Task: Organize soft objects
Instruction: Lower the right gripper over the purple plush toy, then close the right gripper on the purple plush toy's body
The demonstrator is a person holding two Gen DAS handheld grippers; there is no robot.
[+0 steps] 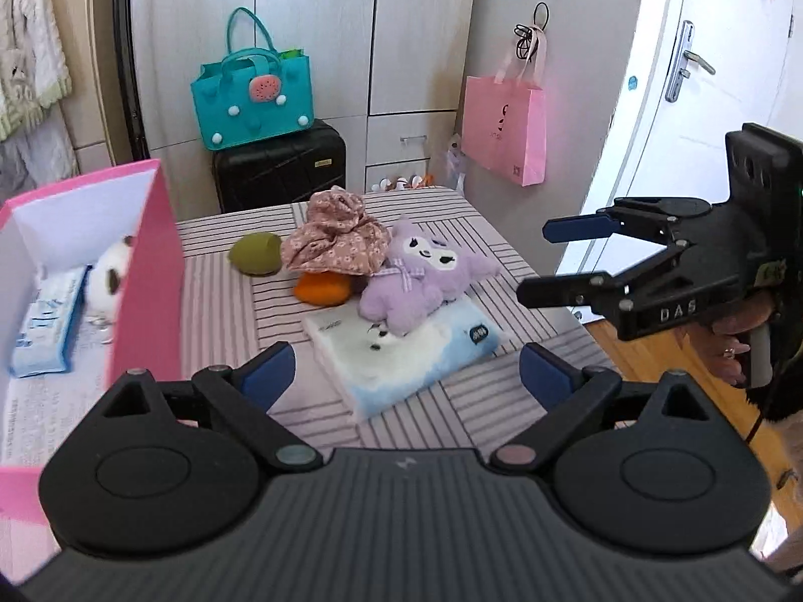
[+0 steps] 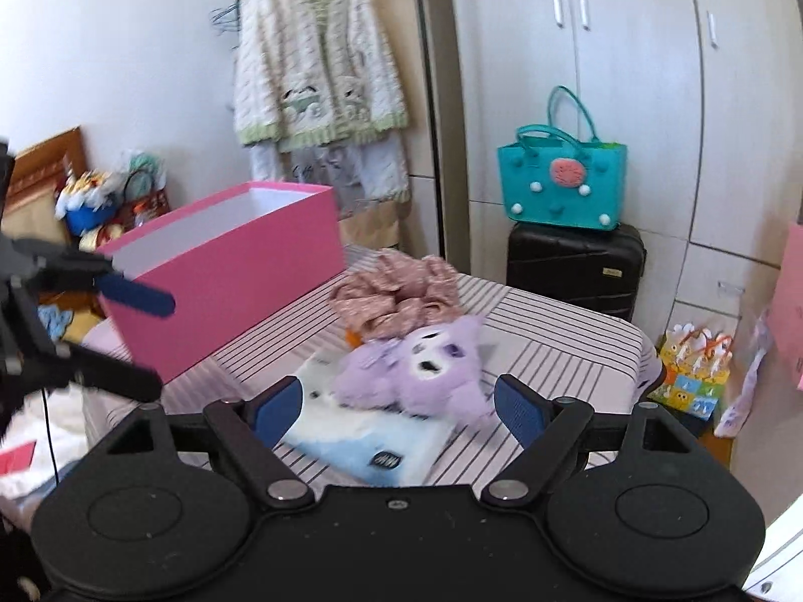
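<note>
Nearest my left gripper (image 1: pixel 405 376) is the blue-and-white fluffy pad (image 1: pixel 401 351), lying dead ahead between the spread fingers, nothing held. On its far end sprawls the purple plush (image 1: pixel 419 278), long axis running near-left to far-right, head toward the far right. Behind it sit the floral cloth bundle (image 1: pixel 335 238), an orange soft piece (image 1: pixel 321 288) tucked half under it, and a green one (image 1: pixel 255 253) further left, all on the striped table (image 1: pixel 221 311).

My right gripper (image 2: pixel 399 404) is spread wide too, empty, and the plush (image 2: pixel 426 373) lies straight ahead of it, just past the fingertips. I judge the right the nearer to the plush, the left nearer the pad.

Pink box (image 1: pixel 150 271) stands at the left, open-topped, beside my left gripper; inside I see a blue packet (image 1: pixel 47 326) and a white-and-brown plush (image 1: pixel 113 276), partly cut off by the wall.

Right view is motion-blurred; the plush's limbs are hard to make out. The orange piece barely shows there. How the pad and plush overlap underneath is hidden.
</note>
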